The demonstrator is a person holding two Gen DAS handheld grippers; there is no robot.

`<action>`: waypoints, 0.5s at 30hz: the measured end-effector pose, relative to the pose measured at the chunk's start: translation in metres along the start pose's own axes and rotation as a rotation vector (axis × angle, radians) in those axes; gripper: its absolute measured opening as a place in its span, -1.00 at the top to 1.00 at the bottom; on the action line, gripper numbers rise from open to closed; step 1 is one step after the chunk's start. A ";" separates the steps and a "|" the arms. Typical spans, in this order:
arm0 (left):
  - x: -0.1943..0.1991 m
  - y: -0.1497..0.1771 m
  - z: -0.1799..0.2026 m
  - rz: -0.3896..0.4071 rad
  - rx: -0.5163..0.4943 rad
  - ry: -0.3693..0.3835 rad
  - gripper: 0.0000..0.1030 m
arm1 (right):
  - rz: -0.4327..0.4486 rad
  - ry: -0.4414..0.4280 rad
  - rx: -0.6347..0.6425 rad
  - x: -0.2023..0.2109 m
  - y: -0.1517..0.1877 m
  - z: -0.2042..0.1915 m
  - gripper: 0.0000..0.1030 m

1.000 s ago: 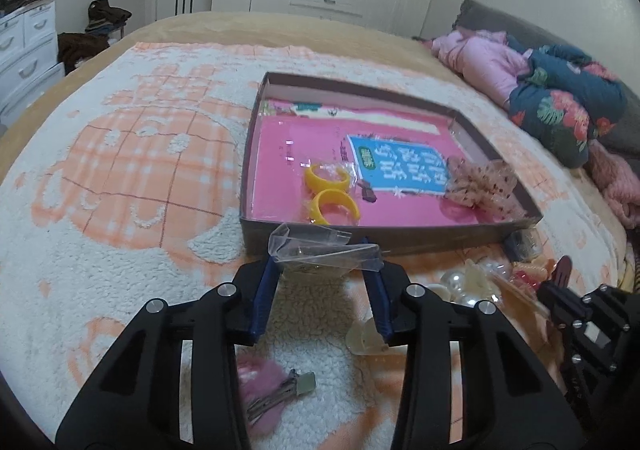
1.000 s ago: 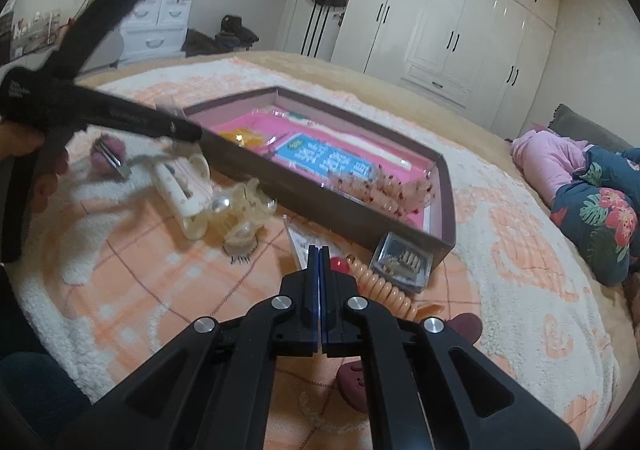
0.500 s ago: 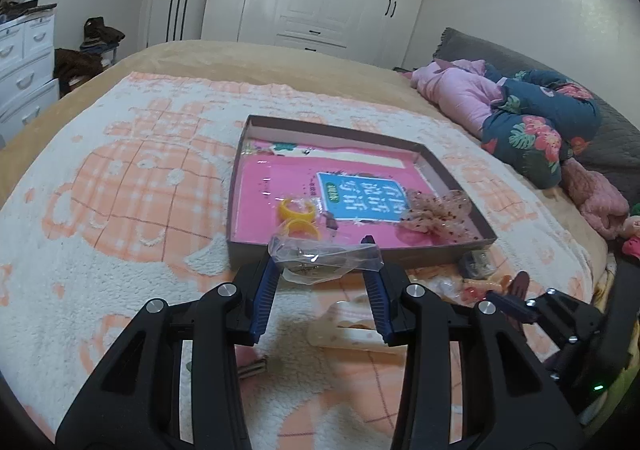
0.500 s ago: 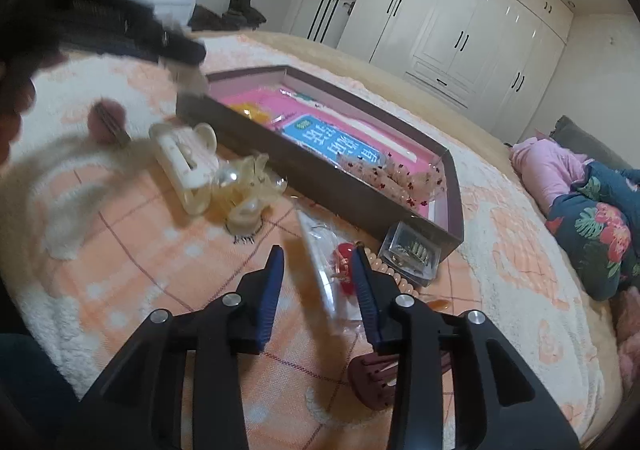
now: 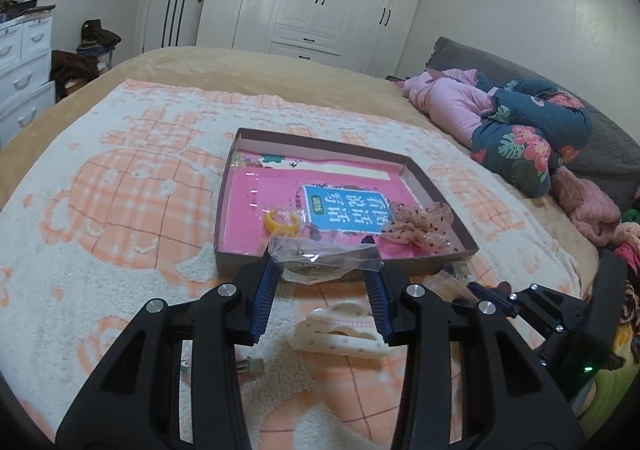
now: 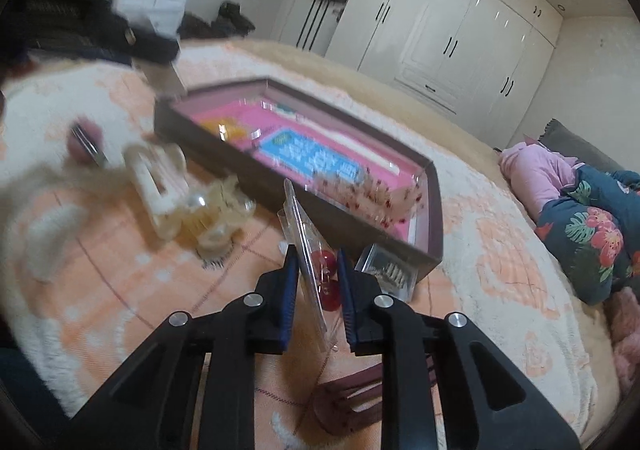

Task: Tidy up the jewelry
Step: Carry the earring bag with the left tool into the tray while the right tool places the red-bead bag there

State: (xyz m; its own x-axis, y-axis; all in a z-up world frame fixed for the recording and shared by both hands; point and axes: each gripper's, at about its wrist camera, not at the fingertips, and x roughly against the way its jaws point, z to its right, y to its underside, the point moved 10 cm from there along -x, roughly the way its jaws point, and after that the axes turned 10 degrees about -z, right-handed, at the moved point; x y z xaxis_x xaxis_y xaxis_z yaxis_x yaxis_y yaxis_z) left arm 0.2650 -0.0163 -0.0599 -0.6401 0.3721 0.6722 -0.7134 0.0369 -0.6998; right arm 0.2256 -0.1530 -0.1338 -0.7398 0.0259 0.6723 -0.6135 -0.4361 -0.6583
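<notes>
Jewelry here comes in small clear plastic packets, and you have one at each gripper. Nearest, in the right wrist view, your right gripper (image 6: pixel 318 282) has its jaws closing around a packet (image 6: pixel 310 250) standing on edge between the blue pads, with red beads (image 6: pixel 326 274) inside; whether the pads press it yet cannot be told. Expect it to be almost weightless, thin, slick and floppy, so pinch across the flat faces near the beads, where the film has something firm behind it (the bare edge may slide out).

In the left wrist view, your left gripper (image 5: pixel 320 270) pinches a second packet (image 5: pixel 324 256) by its two ends, lifted above the fleecy blanket (image 5: pixel 120 230), the film crumpled between the pads. Something small and metallic shows inside it. Keep it level, since the contents could shift.

Just beyond both grippers lies the shallow cardboard box (image 5: pixel 224 226) with a pink lining. It already holds a yellow bangle (image 5: pixel 282 222) and a gauzy dotted scrunchie (image 5: pixel 420 226). Loose on the blanket near the box are a cream hair claw (image 5: pixel 340 334), stiff and easy to grip, and a small clear case (image 6: pixel 390 270), hard and smooth.
</notes>
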 end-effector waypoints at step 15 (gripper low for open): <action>-0.013 -0.029 0.030 0.015 -0.032 0.019 0.38 | 0.061 0.007 -0.161 0.030 -0.019 0.058 0.63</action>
State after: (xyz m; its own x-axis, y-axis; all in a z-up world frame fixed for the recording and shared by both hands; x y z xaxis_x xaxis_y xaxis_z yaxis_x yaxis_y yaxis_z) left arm 0.2851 -0.0498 -0.0412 -0.6449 0.3901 0.6572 -0.6942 0.0607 -0.7172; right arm 0.2309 -0.1963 -0.0815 -0.7783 0.0102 0.6278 -0.6036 -0.2873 -0.7437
